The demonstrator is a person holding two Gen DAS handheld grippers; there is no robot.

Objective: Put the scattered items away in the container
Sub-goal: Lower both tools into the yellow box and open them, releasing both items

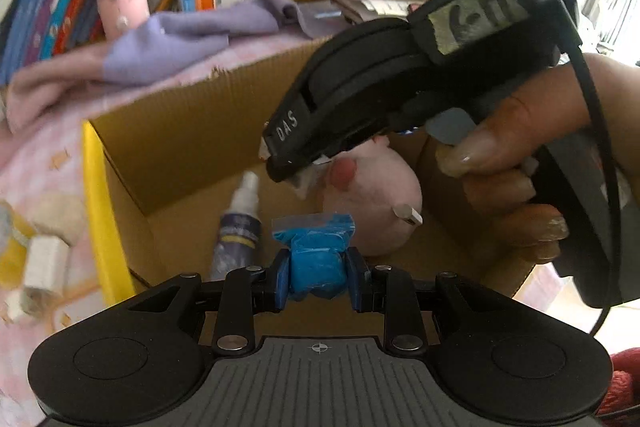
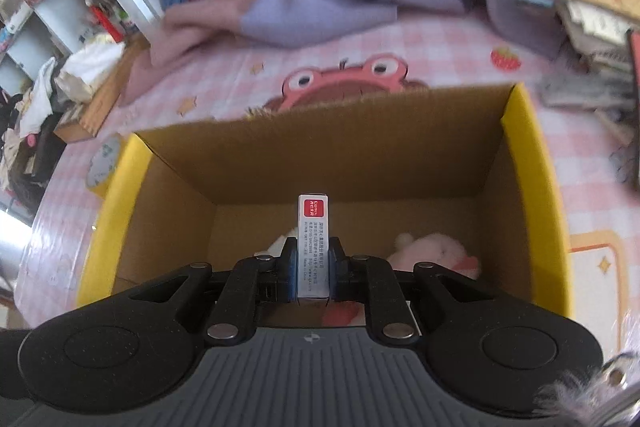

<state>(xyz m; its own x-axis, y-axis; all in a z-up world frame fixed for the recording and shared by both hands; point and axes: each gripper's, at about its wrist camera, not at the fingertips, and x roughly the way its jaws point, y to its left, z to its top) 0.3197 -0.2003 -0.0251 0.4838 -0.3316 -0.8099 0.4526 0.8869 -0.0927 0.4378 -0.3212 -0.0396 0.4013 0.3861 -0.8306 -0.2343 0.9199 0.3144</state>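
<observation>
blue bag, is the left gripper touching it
Touching: the left wrist view shows the left gripper with both pads pressed against the blue bag.

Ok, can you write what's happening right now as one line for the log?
left tool: shut on blue bag | right tool: shut on small box | both over carton | inside: plush, spray bottle

My way into the cardboard box (image 2: 360,163) is open from above; a pink plush (image 2: 436,253) and spray bottle (image 1: 238,227) crowd its floor.
</observation>
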